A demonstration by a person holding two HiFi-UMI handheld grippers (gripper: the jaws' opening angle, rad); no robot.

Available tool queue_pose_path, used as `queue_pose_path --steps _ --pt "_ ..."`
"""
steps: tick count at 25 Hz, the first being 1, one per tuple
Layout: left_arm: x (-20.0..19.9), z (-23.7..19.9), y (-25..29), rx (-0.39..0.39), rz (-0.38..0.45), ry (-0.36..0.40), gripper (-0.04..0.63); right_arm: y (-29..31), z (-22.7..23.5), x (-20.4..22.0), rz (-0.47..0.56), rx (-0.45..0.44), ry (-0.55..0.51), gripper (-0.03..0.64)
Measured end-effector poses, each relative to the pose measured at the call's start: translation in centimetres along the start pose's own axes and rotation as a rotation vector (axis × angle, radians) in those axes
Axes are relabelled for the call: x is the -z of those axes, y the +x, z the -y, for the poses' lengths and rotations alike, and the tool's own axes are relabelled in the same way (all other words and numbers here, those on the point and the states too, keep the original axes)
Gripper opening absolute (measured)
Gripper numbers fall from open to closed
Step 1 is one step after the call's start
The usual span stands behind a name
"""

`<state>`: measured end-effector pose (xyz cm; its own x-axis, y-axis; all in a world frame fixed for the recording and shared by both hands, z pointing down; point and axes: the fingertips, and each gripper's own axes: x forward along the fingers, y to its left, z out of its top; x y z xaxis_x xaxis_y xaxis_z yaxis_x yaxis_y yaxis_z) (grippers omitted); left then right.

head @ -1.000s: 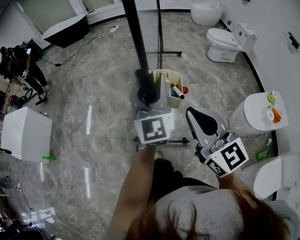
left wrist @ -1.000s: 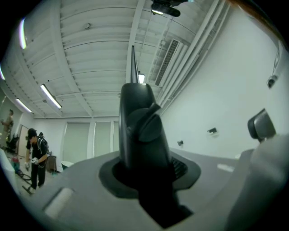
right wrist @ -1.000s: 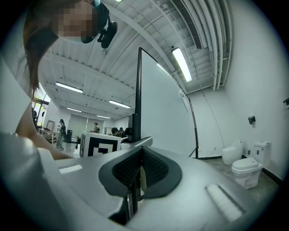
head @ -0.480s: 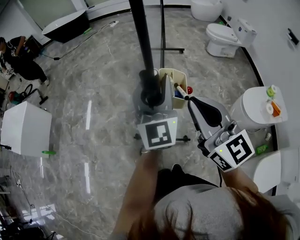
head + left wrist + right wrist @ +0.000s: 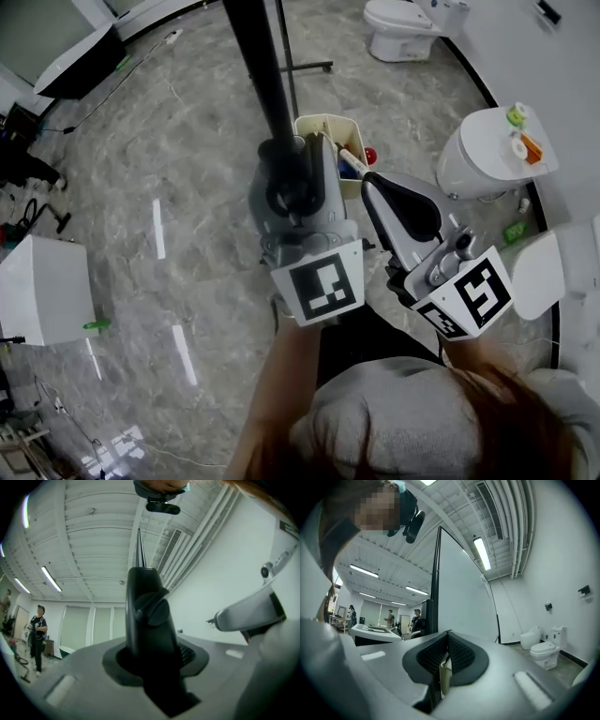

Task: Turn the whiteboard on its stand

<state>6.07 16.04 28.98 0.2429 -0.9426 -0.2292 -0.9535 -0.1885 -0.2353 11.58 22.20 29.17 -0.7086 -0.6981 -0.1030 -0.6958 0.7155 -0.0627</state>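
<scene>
The whiteboard shows in the right gripper view as a large white panel [image 5: 461, 597] with a black side post [image 5: 436, 569]. From above, that black post [image 5: 258, 66] runs down to a black clamp knob [image 5: 286, 187] on the stand. My left gripper [image 5: 286, 183] holds this knob [image 5: 150, 616] between its jaws, which are opening slightly while still touching it. Just to its right, my right gripper [image 5: 398, 202] is shut with nothing in it, its ribbed pads [image 5: 461, 653] meeting. A beige holder [image 5: 323, 127] with markers hangs by the post.
The stand's foot bar [image 5: 305, 66] lies on the marble floor beyond the post. Toilets [image 5: 398, 28] line the curved white wall at right, one lid [image 5: 492, 141] carrying small bottles. A white box [image 5: 42, 291] stands at left. People [image 5: 37, 630] stand far off.
The head view has shifted, and both grippers now sit larger and nearer in it. My left gripper stays on the black knob; the right stays shut beside it.
</scene>
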Motion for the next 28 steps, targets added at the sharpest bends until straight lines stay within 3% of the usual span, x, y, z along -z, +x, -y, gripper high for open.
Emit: queue_pose_path --steps 15,28 --pt "-1.9 5.2 -5.4 0.065 -0.002 -0.054 0.158 -8.2 -2.1 -0.9 0.036 0.200 -0.003 0.005" --pt "-3.7 8.5 -9.6 -0.013 0.008 -0.025 0.141 -15.9 -3.6 -1.7 0.029 0.053 0.012 0.005"
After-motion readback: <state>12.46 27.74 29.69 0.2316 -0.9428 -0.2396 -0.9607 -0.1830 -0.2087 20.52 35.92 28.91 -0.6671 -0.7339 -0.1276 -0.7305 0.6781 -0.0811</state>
